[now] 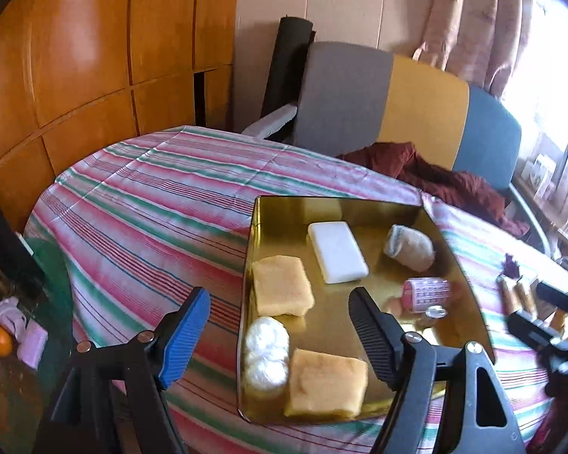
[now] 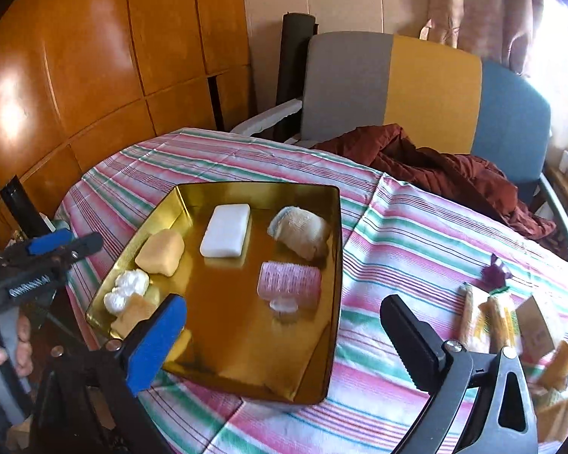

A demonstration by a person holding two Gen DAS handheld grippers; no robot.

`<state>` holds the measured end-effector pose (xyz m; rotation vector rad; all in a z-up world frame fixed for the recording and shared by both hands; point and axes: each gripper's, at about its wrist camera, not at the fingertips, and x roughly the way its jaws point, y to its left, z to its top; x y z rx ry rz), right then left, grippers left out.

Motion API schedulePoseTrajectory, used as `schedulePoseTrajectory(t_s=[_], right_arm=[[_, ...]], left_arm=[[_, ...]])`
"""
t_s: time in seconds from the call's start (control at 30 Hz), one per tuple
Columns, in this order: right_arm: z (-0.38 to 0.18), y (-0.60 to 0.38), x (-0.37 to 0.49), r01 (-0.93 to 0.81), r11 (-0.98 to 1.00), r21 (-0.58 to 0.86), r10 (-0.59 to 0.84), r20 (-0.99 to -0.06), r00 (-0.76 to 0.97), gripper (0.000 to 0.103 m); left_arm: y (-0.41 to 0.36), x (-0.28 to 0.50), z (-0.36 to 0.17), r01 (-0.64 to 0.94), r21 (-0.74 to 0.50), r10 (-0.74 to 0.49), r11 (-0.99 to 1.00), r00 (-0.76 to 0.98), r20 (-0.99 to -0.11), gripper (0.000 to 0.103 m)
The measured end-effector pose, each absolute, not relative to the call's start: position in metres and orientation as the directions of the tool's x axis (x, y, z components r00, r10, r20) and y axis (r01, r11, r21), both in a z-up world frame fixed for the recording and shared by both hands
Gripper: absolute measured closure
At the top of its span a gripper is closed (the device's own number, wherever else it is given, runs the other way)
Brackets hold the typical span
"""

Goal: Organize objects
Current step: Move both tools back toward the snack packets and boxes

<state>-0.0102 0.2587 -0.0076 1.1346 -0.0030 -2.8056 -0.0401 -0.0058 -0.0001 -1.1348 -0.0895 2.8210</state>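
Note:
A gold tin tray (image 1: 337, 204) (image 2: 333, 249) sits on the striped tablecloth. It holds a white soap bar (image 1: 337, 251) (image 2: 226, 235), two yellow sponges (image 1: 282, 290) (image 2: 161, 251), white cotton pads (image 1: 266, 352) (image 2: 127, 289), a rolled beige cloth (image 1: 411, 246) (image 2: 303, 232) and a pink hair roller (image 1: 428, 295) (image 2: 288, 283). My left gripper (image 1: 280, 340) is open and empty over the tray's near left edge. My right gripper (image 2: 284, 344) is open and empty above the tray's near right part. Several packets (image 2: 503, 321) (image 1: 515, 297) lie to the right of the tray.
A grey, yellow and blue chair (image 2: 428, 87) with a dark red cloth (image 2: 435, 166) stands behind the table. Orange wooden panels (image 1: 75, 56) line the left wall. Pink slippers (image 1: 22, 329) and an orange ball (image 1: 0, 340) lie on the floor at left.

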Motion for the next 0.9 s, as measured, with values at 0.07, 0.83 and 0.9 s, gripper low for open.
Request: schedulePoseTrajectory(t_s=[0.07, 0.83, 0.9], right_arm=[[-0.009, 0.258, -0.004, 0.104, -0.994, 0.035, -0.099, -0.692, -0.715, 0.0], [-0.009, 0.363, 0.027, -0.166, -0.986, 0.016, 0.11, -0.682, -0.723, 0.0], [-0.006, 0.379, 0.028, -0.192, -0.981, 0.01, 0.135, -0.68, -0.721, 0.0]], left_arm=[[-0.003, -0.033, 0.006, -0.071, -0.097, 0.118, -0.993, -0.731, -0.672, 0.027], [0.068, -0.014, 0.003, -0.278, -0.069, 0.245, -0.958, -0.668, -0.703, 0.034], [0.077, -0.013, 0.004, -0.31, -0.064, 0.263, -0.949, -0.657, -0.706, 0.034]])
